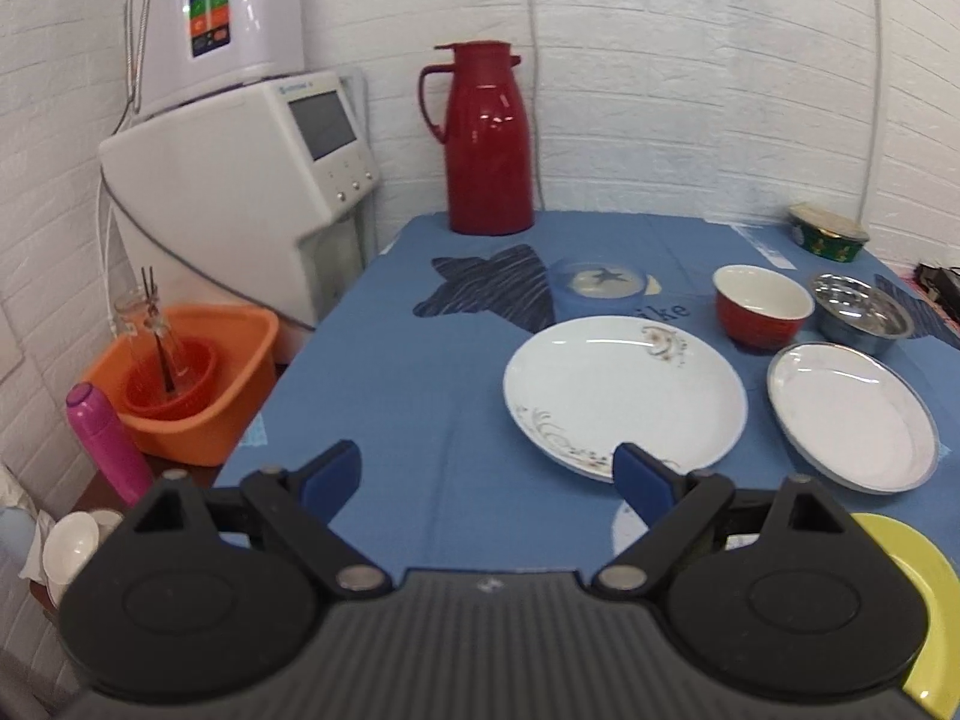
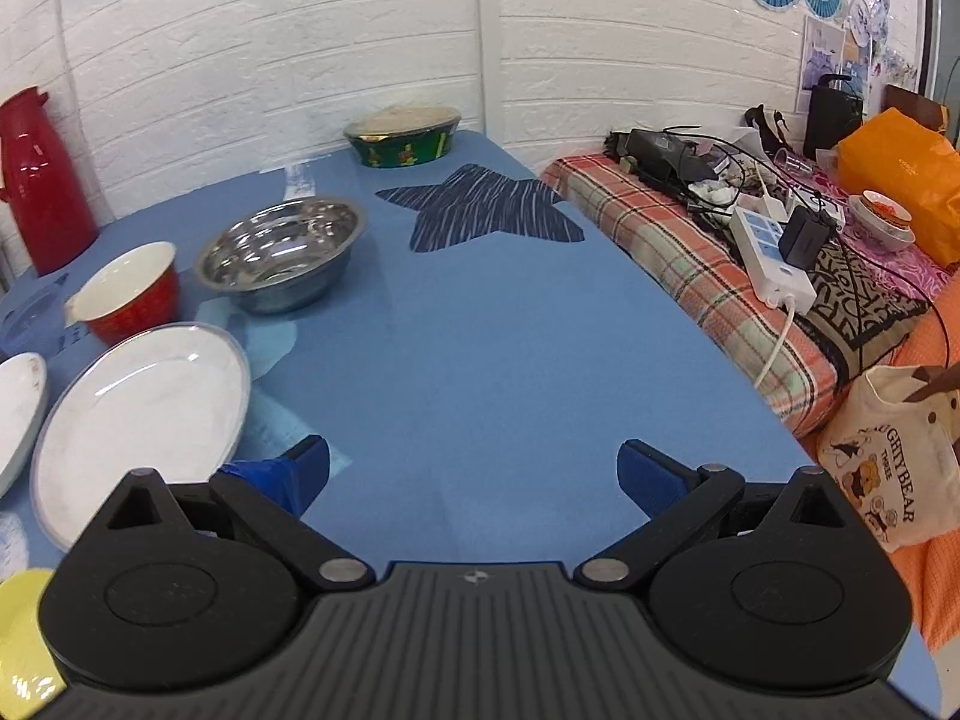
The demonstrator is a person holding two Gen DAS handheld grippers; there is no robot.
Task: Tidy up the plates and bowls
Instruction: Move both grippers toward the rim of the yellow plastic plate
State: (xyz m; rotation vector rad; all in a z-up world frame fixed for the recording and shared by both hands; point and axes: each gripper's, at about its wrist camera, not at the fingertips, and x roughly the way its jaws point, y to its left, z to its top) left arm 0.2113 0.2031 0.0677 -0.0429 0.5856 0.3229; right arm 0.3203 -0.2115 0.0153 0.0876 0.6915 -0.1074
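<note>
Left gripper [image 1: 486,474]: jaws apart, empty | right gripper [image 2: 474,474]: jaws apart, empty | patterned plate [image 1: 624,393] on bench [image 1: 420,372], just ahead-right of left jaws, nearer that hand | rimmed plate [image 2: 144,414] left of right jaws | red bowl [image 1: 762,306], steel bowl [image 2: 282,252] behind plates.

Open cloth is being left right of the steel bowl [image 2: 279,252]; plates and bowls are being crowded left of it.

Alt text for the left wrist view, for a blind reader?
The open left gripper hovers above a blue tablecloth near a floral white plate. Beyond sit a rimmed white plate, red bowl, steel bowl and red thermos.
</note>
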